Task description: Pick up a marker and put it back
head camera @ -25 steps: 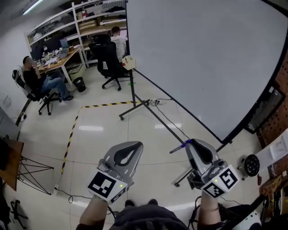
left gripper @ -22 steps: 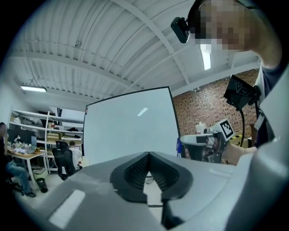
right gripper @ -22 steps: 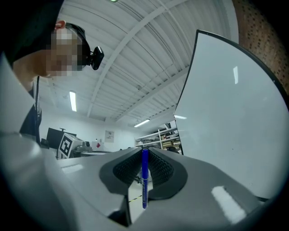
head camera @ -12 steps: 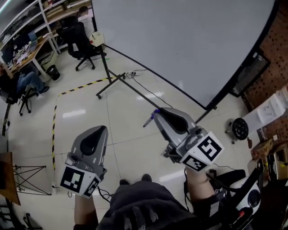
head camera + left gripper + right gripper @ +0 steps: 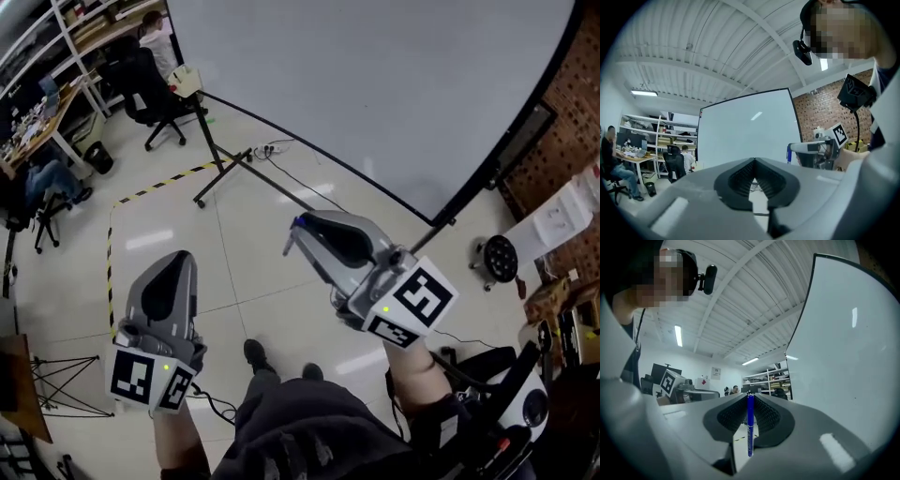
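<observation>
1. At the far left a person sits at a counter, with shelves behind.
2. Our left tool hangs over the floor at the near left. Its jaws meet tip to tip and hold nothing.
3. Our right tool is to the right of it and a little farther out, well apart from the left one. Its jaws are clamped on the marker.
4. In the right gripper view the blue marker stands upright between the pads, its top at the jaw tips. In the head view only a blue end shows at the tool's tip.
5. The blank whiteboard fills the far right, and its black stand rests on the floor.
6. A brick wall closes the right edge.
</observation>
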The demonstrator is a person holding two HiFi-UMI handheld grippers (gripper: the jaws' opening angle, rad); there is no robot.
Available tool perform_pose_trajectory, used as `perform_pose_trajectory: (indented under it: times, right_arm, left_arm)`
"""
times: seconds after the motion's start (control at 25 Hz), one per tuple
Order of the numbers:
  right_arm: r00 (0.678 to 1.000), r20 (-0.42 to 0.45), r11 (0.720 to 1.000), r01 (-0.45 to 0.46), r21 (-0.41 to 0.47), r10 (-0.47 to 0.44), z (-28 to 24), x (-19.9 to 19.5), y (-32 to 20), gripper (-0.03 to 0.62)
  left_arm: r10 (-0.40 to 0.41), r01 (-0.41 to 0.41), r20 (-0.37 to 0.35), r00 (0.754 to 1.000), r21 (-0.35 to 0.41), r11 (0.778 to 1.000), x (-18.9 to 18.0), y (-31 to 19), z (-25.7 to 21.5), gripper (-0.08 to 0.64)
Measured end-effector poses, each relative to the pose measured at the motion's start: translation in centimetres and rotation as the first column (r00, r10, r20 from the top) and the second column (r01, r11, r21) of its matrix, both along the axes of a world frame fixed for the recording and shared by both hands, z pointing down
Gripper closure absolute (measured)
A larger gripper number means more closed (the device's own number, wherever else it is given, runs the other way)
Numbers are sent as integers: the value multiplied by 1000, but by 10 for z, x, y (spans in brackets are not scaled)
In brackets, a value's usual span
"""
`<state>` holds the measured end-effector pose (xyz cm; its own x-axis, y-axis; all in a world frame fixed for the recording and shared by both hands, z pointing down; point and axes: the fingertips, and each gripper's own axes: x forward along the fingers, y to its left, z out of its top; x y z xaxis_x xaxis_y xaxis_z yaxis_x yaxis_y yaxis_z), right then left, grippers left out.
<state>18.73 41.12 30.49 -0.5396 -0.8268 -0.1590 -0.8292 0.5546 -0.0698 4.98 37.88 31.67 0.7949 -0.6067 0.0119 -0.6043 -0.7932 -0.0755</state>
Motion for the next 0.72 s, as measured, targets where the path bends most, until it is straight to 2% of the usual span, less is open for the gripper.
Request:
perform_pose_trajectory:
  times: [0.12,0.32,0.56,0.72]
  right_arm:
    - [1000,2,1000,7,-6,-7,-3,-8,-26,551]
    - [1000,-23,1000,-11,-17,11,-5,-42,-82,551]
    - [998,-56,999,-29,-14,28,-16,-75,-177,551]
    - [998,-62,1000,-29,6,30,-26,-108,-235,551]
  left_arm:
    - [-15,15,-3,1000,2,1000,-16,-31,2,554]
    - [-26,26,-18,1000,-4,1000,-68,-91,4,554]
    - [-22,20,-43,999,-42,999,-108,-184,10,554]
    - [-25,23,-56,998,-40,999,-143,-238,6,554]
